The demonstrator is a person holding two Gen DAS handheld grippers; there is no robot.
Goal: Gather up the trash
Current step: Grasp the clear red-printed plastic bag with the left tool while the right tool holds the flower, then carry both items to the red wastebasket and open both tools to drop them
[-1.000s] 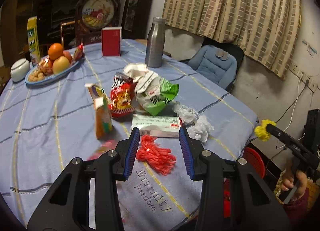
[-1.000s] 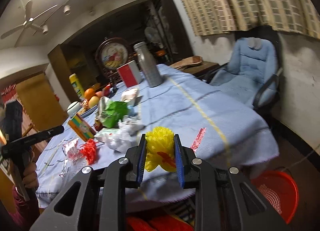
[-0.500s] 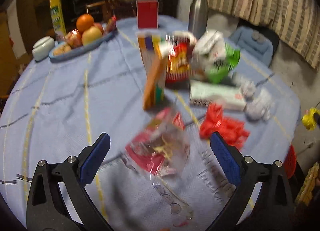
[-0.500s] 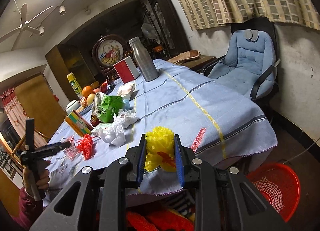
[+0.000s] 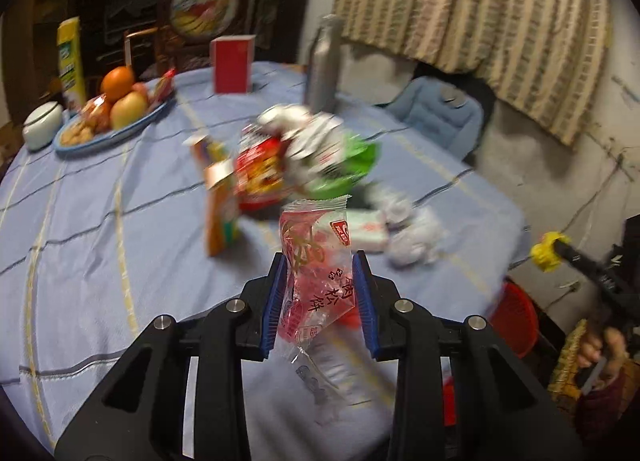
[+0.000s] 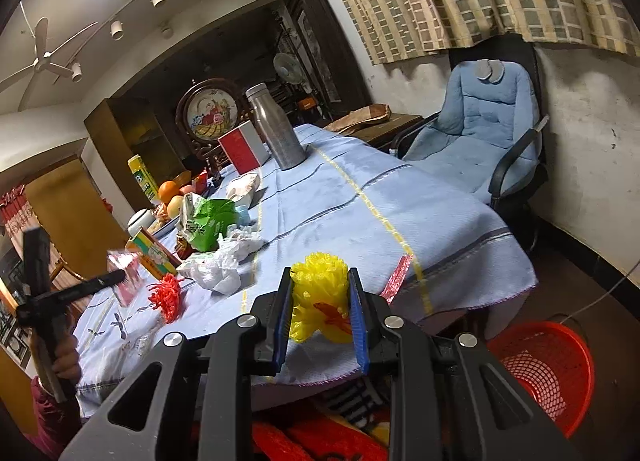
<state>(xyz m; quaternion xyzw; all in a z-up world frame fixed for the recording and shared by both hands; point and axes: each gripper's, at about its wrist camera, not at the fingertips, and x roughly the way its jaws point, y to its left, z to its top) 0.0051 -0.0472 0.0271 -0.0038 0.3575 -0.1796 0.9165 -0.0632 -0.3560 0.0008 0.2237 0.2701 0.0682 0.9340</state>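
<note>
A clear snack wrapper with red print [image 5: 316,253] stands up between the blue pads of my left gripper [image 5: 319,261], whose jaws are closing and pinch it above the blue tablecloth [image 5: 100,221]. In the right wrist view the same wrapper [image 6: 124,265] hangs at the left gripper's tip. My right gripper [image 6: 319,277] is shut on a yellow plastic bundle [image 6: 320,293], held off the table's near edge. More trash lies on the table: a red string bundle [image 6: 168,297], crumpled tissues [image 6: 224,261], a green bag [image 6: 212,221] and a red strip [image 6: 398,273].
A red mesh basket [image 6: 548,365] stands on the floor below the table's corner. Farther back on the table are a steel bottle [image 6: 276,129], a red box [image 6: 240,149] and a fruit plate [image 5: 108,113]. A blue padded chair [image 6: 480,129] sits by the wall.
The left gripper left the red string bundle, spread wide over the clear wrapper, then closed on it and raised it. The right gripper kept its hold on the yellow bundle.
</note>
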